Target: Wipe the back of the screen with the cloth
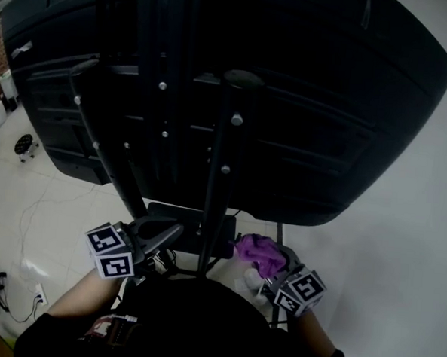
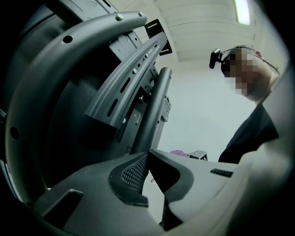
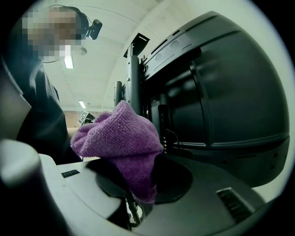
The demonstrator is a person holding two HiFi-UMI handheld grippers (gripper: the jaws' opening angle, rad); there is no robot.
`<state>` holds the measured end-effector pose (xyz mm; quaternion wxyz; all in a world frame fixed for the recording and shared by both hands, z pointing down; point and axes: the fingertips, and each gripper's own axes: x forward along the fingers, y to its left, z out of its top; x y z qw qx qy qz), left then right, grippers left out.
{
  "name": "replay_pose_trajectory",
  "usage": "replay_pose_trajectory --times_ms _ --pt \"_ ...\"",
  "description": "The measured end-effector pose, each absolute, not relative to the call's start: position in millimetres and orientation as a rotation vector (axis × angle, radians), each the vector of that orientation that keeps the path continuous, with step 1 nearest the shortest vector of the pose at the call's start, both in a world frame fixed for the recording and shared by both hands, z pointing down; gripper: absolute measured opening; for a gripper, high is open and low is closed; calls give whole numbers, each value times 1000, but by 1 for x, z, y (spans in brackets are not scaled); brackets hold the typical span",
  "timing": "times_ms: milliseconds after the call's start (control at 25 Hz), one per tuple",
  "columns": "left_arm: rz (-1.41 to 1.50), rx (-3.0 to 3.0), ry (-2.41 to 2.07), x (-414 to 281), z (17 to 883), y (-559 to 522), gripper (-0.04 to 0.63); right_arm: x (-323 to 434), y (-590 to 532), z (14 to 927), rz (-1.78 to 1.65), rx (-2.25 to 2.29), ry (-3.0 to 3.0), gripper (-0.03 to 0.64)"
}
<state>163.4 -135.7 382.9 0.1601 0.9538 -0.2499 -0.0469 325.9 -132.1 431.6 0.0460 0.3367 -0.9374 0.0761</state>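
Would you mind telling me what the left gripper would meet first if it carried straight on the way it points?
Most likely the stand's dark upright post: it rises directly beyond the closed tips of the left gripper, though the gap between them is hard to judge.

Stand posts [image 1: 223, 166] bar centre of screen back [image 1: 349, 99]; right half unobstructed.

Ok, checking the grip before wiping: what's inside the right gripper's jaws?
A bunched purple cloth, pinched in the right gripper. Its clamped lower end is hidden between the jaws.
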Motion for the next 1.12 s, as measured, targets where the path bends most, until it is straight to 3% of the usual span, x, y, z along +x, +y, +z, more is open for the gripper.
replay_pose_trajectory --times_ms 1120 --pt "-75 2781 -760 166 387 -133 -5 333 -143 429 312 1047 -2869 86"
